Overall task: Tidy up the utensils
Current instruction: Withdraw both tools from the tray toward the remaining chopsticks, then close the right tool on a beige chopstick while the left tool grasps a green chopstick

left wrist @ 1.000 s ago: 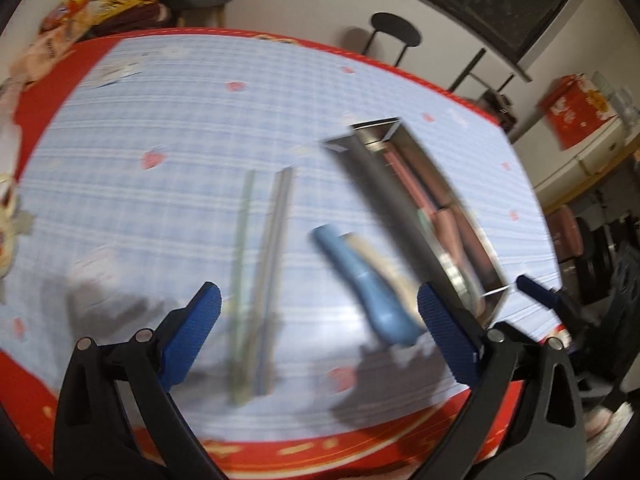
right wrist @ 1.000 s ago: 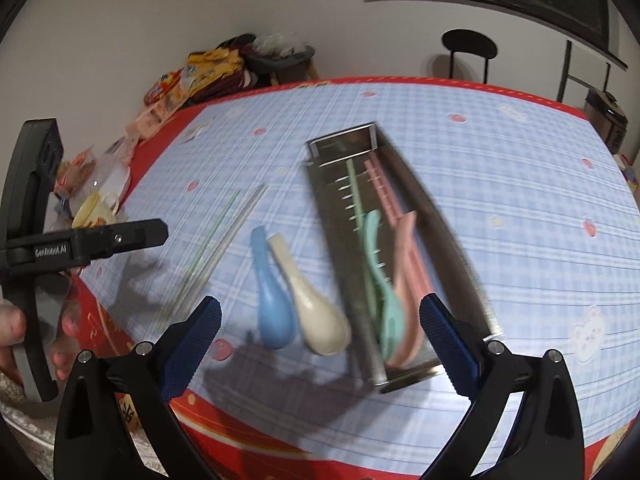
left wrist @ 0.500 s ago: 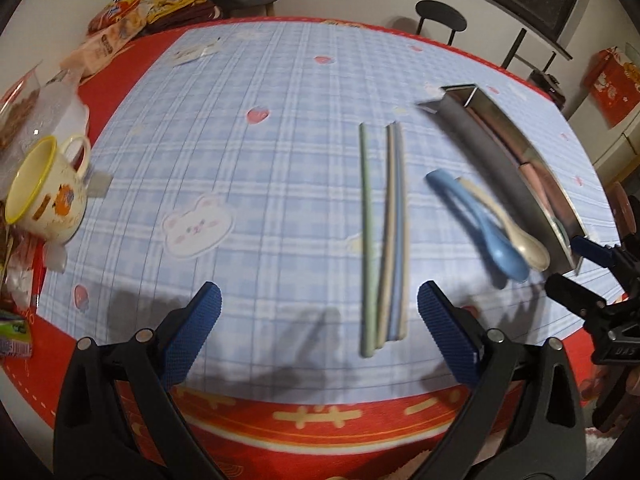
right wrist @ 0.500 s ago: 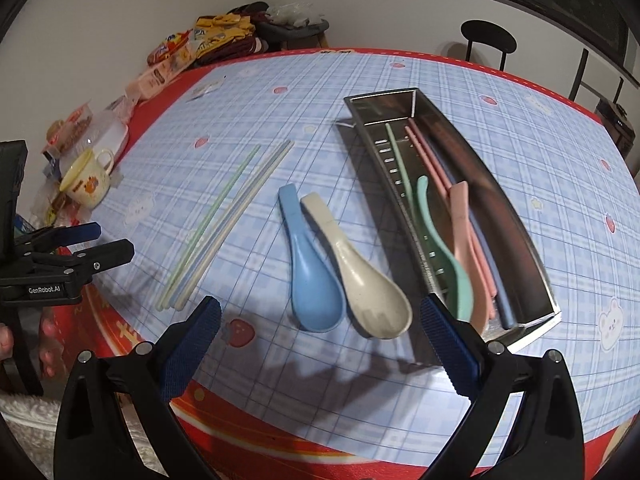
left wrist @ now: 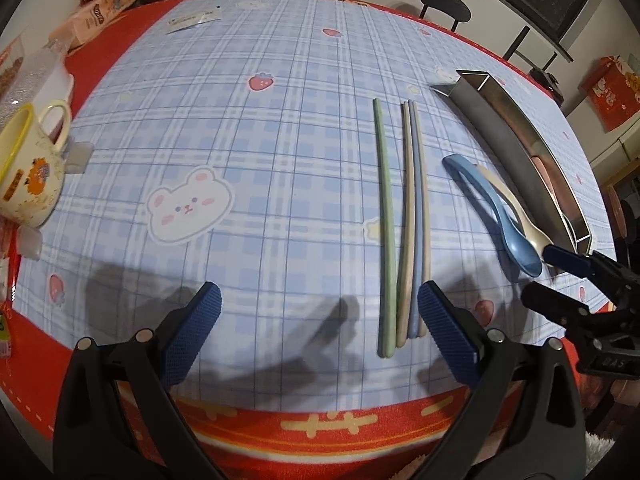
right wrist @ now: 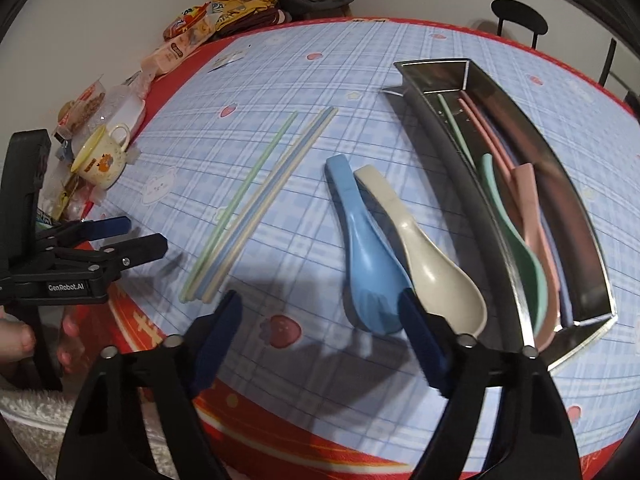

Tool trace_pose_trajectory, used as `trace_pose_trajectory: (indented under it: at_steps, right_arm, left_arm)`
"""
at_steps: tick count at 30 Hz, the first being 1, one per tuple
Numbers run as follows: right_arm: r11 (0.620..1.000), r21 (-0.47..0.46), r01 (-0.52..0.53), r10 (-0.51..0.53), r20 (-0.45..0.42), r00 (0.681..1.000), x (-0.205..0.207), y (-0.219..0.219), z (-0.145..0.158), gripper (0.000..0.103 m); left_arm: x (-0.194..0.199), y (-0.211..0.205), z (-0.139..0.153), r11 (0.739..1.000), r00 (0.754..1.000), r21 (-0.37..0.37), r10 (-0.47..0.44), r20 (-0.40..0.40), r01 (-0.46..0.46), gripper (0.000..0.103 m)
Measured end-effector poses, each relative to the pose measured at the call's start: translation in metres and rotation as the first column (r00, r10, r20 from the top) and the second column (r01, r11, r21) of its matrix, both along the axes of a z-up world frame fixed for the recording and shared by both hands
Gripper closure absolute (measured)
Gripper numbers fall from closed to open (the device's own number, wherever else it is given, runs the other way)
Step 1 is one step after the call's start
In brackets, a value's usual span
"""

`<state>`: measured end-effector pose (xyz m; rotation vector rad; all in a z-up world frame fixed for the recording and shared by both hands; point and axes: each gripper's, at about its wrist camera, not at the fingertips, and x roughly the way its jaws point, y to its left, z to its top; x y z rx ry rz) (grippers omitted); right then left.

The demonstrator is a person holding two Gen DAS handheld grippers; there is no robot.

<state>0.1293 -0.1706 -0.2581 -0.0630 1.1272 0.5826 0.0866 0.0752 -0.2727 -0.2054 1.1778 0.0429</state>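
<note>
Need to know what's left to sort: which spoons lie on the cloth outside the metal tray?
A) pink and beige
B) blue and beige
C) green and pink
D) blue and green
B: the blue spoon and beige spoon lie side by side on the cloth, left of the tray; green and pink sit inside.

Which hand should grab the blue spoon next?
Probably the right: the right gripper, jaws closing and empty, hovers near the blue spoon. The left gripper is open by the chopsticks.
</note>
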Motion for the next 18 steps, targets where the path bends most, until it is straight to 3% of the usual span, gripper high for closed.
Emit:
trace_pose_trajectory:
  at_steps: [2, 5, 12, 18]
  right_arm:
    - [1.0, 0.023, -0.003, 0.003, -0.02, 1.0, 0.006, 0.004, -0.002, 0.042]
    - [0.999, 0.035, 0.0, 0.001, -0.052, 0.999, 0.015, 0.013, -0.006, 0.045]
    - [0.997, -0.058, -0.044, 0.044, -0.006, 0.999, 0.032, 0.058, -0.017, 0.046]
    - [0.985, -0.135, -0.105, 0.11, 0.03, 0.993, 0.036, 0.089, -0.025, 0.047]
  left_arm:
    - [0.004, 0.0, 0.0, 1.0, 1.0, 0.0, -0.008, 0.006, 0.008, 0.006]
    - [0.01, 0.001, 0.001, 1.0, 1.0, -0.004, -0.021, 0.023, 0.021, 0.006]
    - [0.022, 0.011, 0.0, 1.0, 0.999, -0.007, -0.021, 0.027, 0.021, 0.014]
    - [0.02, 0.028, -0.005, 1.0, 1.0, -0.027, 0.016, 0.013, -0.016, 0.014]
